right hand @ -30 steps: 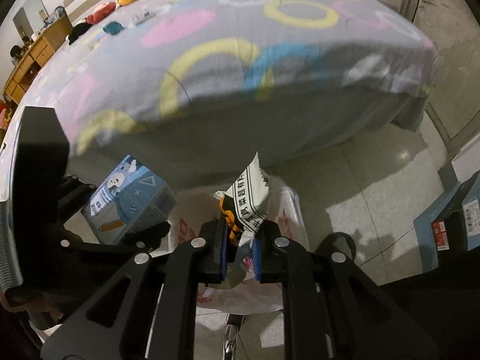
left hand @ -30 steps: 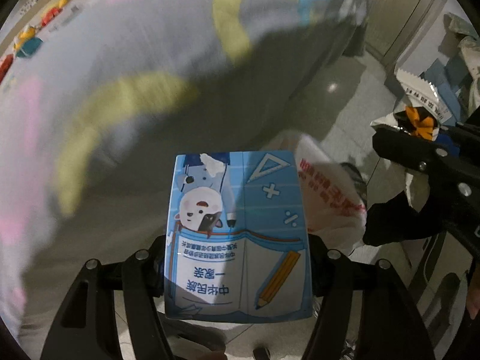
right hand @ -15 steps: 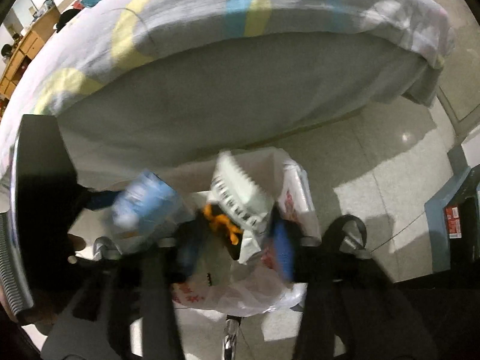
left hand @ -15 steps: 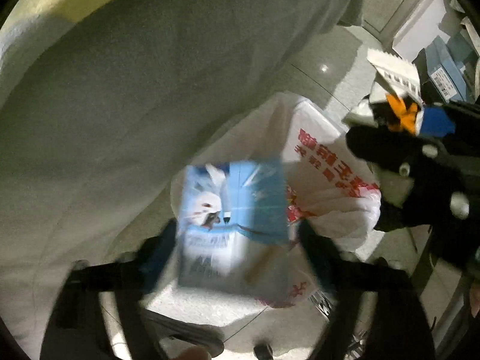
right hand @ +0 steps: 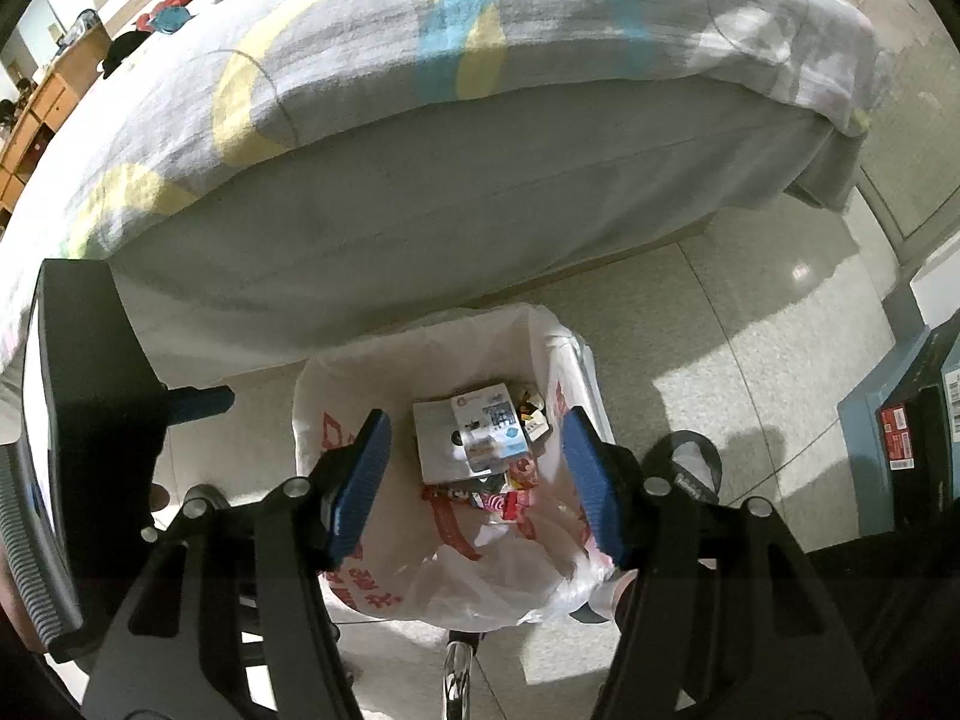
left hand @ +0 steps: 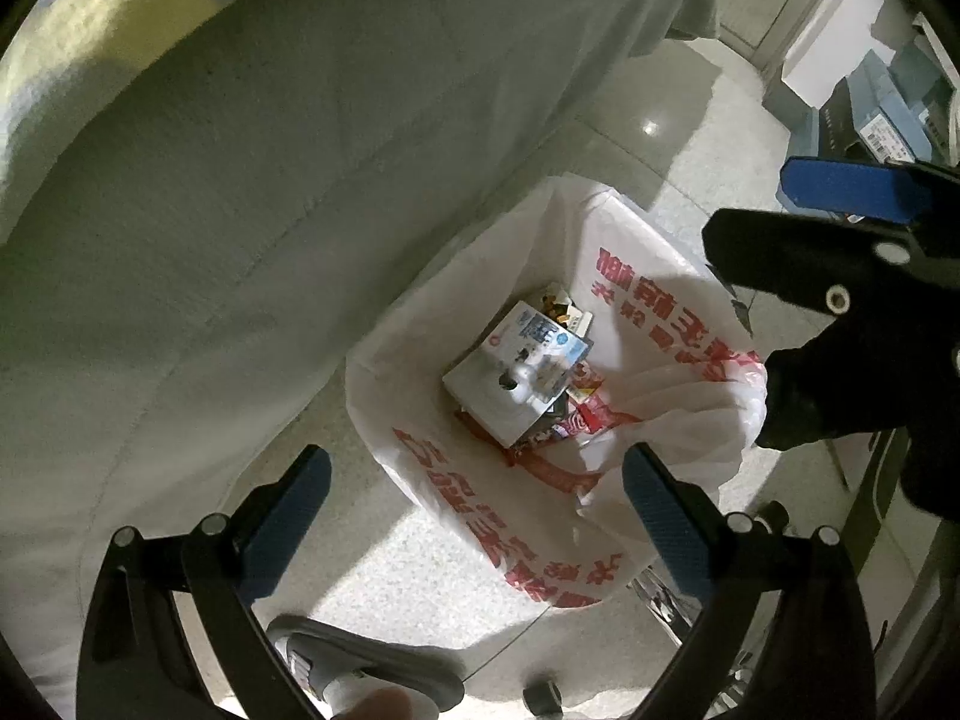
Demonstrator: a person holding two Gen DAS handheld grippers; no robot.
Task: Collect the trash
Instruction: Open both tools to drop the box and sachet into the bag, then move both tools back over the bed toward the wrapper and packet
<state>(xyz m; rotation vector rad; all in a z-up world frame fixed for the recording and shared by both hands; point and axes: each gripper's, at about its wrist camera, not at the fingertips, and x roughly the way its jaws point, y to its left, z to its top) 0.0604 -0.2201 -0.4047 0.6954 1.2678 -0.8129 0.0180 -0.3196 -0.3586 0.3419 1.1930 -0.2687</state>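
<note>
Left wrist: carton (left hand: 517,373) in bag (left hand: 654,324).

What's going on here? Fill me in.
A person is collecting trash with two handheld grippers beside the bed. Both the left gripper and right gripper hang open and empty over the white bag, their jaws having just opened. The blue carton and a wrapper lie inside.

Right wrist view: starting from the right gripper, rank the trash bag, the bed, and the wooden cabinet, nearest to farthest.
1. trash bag: directly below the right gripper, its mouth between the open fingers.
2. bed: behind the bag, filling the middle and top of the view.
3. wooden cabinet: far upper left, beyond the bed.
</note>
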